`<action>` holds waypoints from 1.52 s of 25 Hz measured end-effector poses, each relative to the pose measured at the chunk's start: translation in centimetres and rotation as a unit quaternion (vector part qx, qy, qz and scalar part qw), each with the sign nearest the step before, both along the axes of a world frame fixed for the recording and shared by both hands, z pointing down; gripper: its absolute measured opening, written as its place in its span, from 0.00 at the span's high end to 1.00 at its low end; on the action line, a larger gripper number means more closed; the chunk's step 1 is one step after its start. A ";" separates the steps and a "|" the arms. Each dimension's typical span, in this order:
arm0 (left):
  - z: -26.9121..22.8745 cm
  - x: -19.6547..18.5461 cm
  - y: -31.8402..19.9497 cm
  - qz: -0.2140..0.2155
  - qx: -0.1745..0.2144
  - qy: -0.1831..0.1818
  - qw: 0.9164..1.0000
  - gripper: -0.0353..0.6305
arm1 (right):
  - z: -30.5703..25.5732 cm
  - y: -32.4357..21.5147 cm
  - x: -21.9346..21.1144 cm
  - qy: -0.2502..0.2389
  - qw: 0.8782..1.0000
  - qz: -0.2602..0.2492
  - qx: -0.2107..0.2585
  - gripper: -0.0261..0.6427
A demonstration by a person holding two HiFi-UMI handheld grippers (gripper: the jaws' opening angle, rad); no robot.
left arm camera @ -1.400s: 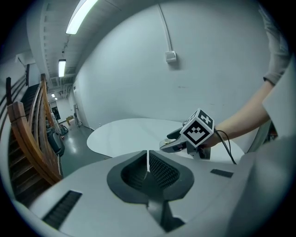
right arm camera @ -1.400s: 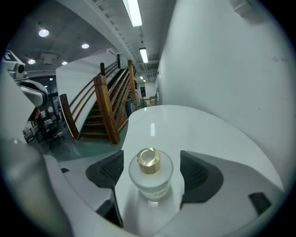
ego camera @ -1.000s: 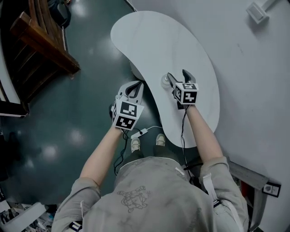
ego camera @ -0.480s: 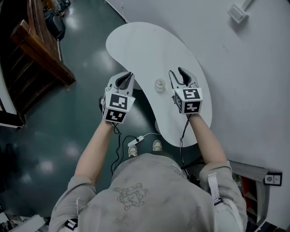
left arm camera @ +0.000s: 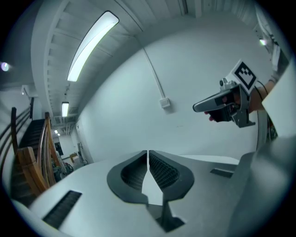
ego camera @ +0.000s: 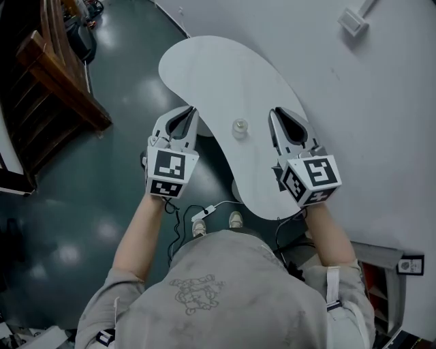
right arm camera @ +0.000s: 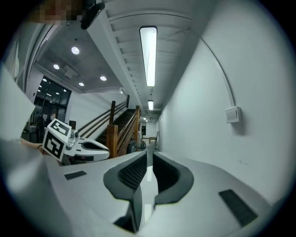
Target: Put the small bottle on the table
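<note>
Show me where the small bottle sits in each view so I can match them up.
Head view: the small bottle stands on the white table, near its curved-in edge.
Left gripper view: not in it.
Right gripper view: not in it.
Shared landmark: the wall box on the white wall, upper right in all three views.

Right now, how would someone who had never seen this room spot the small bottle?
Find the white, bean-shaped table beside the pale wall. Near the table's inward-curving edge stands the small bottle: clear, stubby, and the only thing resting on the tabletop.
</note>
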State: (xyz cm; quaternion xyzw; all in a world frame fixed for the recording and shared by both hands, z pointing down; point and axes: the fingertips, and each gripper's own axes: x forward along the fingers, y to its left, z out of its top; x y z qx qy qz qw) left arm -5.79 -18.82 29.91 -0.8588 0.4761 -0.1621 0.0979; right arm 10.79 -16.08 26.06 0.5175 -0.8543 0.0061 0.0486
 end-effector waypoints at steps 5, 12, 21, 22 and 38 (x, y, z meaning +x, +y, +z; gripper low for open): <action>-1.6 0.5 2.3 0.007 0.046 -0.050 0.998 0.91 | -2.3 3.1 0.0 -0.034 0.999 -0.011 0.004 0.89; -3.4 2.1 6.4 0.041 0.056 -0.022 0.997 0.91 | -3.9 7.2 0.6 -0.005 0.999 -0.009 0.032 0.91; -2.4 3.0 9.2 0.062 0.044 -0.001 0.997 0.91 | -2.6 10.6 0.7 -0.005 1.000 -0.002 0.019 0.91; -2.1 3.0 9.4 0.064 0.040 -0.002 0.997 0.91 | -2.3 10.9 0.8 -0.004 1.000 0.000 0.016 0.91; -1.2 2.2 11.3 0.071 0.017 0.006 0.997 0.91 | 0.3 12.4 1.1 0.011 1.000 0.023 -0.003 0.91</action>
